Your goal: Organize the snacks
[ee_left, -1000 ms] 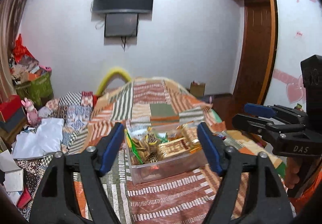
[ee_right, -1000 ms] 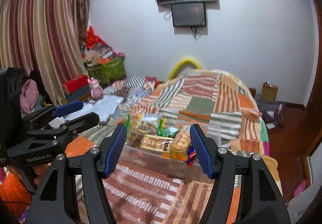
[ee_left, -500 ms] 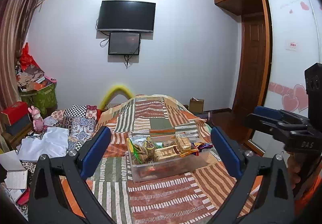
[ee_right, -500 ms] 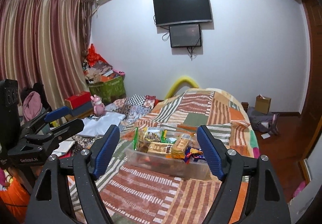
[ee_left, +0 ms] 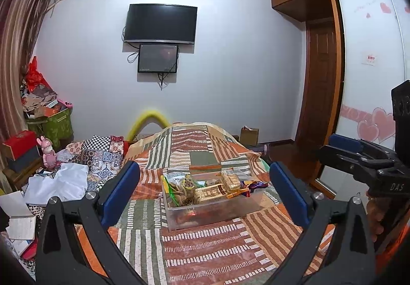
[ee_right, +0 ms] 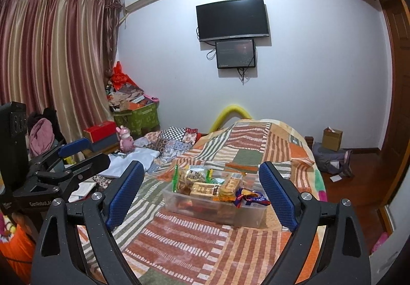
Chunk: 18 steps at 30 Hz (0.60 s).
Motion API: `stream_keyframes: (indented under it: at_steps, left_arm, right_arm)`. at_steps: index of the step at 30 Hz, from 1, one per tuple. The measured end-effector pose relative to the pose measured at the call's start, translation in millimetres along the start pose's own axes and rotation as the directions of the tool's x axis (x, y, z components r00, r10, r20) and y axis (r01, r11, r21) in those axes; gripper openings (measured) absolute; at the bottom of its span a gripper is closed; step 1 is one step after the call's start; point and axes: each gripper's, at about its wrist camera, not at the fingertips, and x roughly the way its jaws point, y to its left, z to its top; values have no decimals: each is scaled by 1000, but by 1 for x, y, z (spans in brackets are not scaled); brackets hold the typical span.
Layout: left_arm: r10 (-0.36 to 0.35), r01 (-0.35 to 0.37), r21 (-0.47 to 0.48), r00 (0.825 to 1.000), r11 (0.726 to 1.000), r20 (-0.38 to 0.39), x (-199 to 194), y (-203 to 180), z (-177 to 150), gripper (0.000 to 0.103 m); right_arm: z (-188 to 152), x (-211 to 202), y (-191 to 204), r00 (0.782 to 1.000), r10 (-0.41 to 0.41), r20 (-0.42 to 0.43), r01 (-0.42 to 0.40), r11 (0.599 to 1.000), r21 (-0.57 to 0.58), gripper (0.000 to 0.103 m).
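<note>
Left gripper [ee_left: 205, 192], right gripper [ee_right: 201, 192]: both withdrawn, now wide, empty | snack bin [ee_left: 212, 210] at 12 o'clock, filled | task apparently near done.

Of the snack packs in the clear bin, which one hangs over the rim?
The purple-and-orange wrapper at the clear bin's right end; it drapes over the rim, the others stay inside.

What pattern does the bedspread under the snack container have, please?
The bedspread is a patchwork of orange, rust, green and cream stripes, clearest in the right wrist view.
</note>
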Motion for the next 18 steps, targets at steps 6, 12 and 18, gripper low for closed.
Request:
stream_keyframes:
  at_steps: [6, 12, 18]
  left_arm:
    - [-8, 8, -4, 1000, 1000, -7, 0, 0, -1, 102]
    - [-13, 13, -7, 1000, 1000, -11, 1, 0, -1, 102]
    - [-14, 14, -10, 1000, 1000, -13, 1, 2, -2, 102]
  right_arm:
    - [-1, -1, 1, 1000, 4, -1, -4, 1000, 0, 90]
    - [-2, -1, 2, 1000, 7, -3, -7, 1000, 2, 90]
    - [-3, -2, 3, 1000, 11, -3, -11, 1000, 7, 90]
